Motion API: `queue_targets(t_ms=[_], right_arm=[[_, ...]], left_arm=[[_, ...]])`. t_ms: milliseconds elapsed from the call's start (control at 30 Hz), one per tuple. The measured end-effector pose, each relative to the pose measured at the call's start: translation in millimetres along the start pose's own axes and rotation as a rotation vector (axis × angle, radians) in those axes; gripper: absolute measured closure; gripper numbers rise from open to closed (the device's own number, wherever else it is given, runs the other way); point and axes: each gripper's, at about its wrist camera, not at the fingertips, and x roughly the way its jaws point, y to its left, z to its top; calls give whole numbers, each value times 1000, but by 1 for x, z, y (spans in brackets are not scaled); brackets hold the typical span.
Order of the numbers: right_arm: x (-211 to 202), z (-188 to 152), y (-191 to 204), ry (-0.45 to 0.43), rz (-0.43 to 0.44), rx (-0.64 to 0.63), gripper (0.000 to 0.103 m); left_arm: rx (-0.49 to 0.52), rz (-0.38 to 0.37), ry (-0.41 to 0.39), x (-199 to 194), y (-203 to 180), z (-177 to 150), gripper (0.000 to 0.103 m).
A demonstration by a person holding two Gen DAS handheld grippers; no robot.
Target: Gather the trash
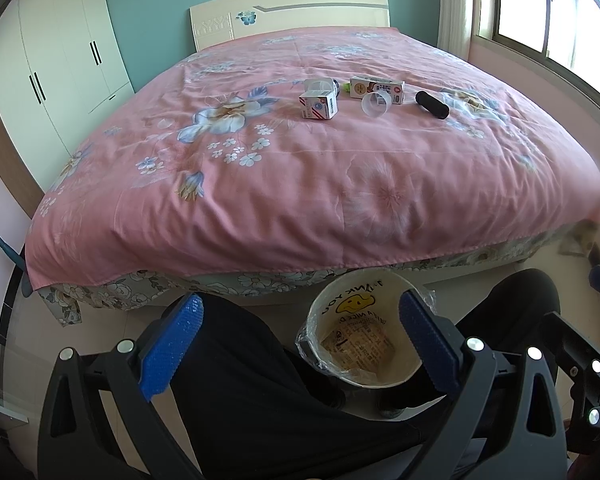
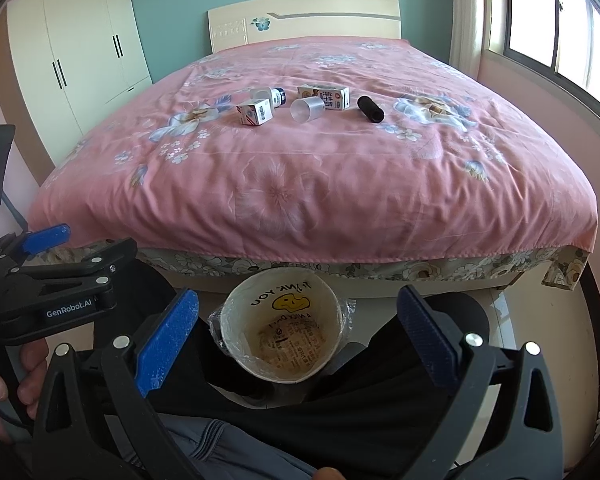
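Fingers, left: your left gripper [image 1: 296, 344] has its blue fingers [image 1: 172, 344] spread wide apart, holding nothing, low in the left wrist frame.
Fingers, right: your right gripper [image 2: 300, 340] is equally spread and empty; its blue pads [image 2: 168, 340] frame the bin from both sides.
Bin: the lined paper bin [image 2: 280, 328] stands on the floor at the foot of the bed [image 2: 300, 200], bottom centre of both frames, with a printed wrapper already lying inside.
Trash: all of it sits in a loose cluster on the bed, upper centre of both frames, well apart from either set of fingers.
Items: a small white box [image 2: 255, 111], a white bottle [image 2: 270, 95] behind it, a clear plastic cup [image 2: 307, 109] on its side, a milk carton [image 2: 324, 97] and a black cylinder [image 2: 370, 109].
Direction: everything lies straight ahead and up-frame from you; the box is leftmost, the cylinder rightmost.
Axis: the cylinder's long axis runs diagonally, upper left to lower right.
Nearer hand: I judge your left suits the box, your right the cylinder.
Next: a long forward reach over the bed comes first.
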Motion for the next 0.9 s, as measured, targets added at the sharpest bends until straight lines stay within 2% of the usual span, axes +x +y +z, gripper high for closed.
queue_targets(t_ms=[900], right_arm=[[-1,-1,0,3,0,-2,6]], left_arm=[[-2,-2,7,1,1,0,3]])
